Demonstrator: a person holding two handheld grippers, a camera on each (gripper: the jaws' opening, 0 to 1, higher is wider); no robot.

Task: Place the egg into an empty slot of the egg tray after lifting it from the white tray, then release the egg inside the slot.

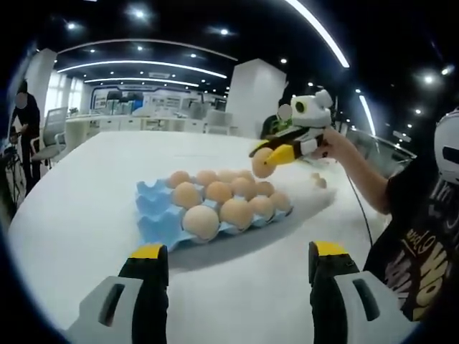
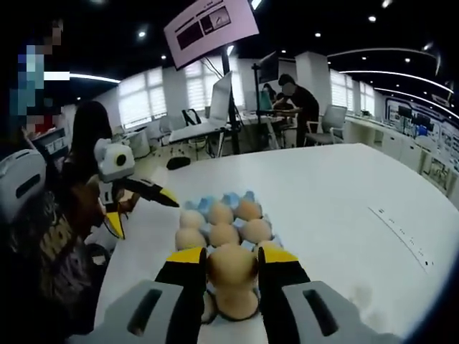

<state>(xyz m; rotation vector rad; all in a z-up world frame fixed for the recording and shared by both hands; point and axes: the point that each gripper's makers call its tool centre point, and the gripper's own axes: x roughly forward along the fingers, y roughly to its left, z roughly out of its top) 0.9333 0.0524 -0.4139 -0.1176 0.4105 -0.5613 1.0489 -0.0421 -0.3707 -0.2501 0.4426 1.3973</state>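
Egg (image 2: pixel 232 266) is seen pinched between the yellow-tipped jaws of the right gripper (image 2: pixel 232 269); it is tan, smooth and matte, with its rounded end toward the camera. It is held above the near edge of the blue egg tray (image 2: pixel 231 200), over the filled rows; whether it touches anything below cannot be told. In the left gripper view the same egg (image 1: pixel 262 162) is seen held clear above the far side of the blue egg tray (image 1: pixel 154 215), gripped by the right gripper (image 1: pixel 276 155), which is held by a person's hand (image 1: pixel 331 144).

Blue egg tray is noted on a white table (image 1: pixel 79 208). Its cups are mostly filled with brown eggs (image 1: pixel 228 199) in rows; bare blue cups are seen along the left side in the left gripper view.

Left gripper (image 1: pixel 240 261) is seen with its jaws spread wide and nothing between them, hovering short of the tray. In the right gripper view the left gripper (image 2: pixel 140 204) is seen beside the tray, its yellow-tipped jaws parted.

Two small egg-like objects (image 1: pixel 317 179) are made out on the table beyond the right gripper; too small to confirm. Office desks, chairs and a standing person (image 2: pixel 297 100) are noted in the background.
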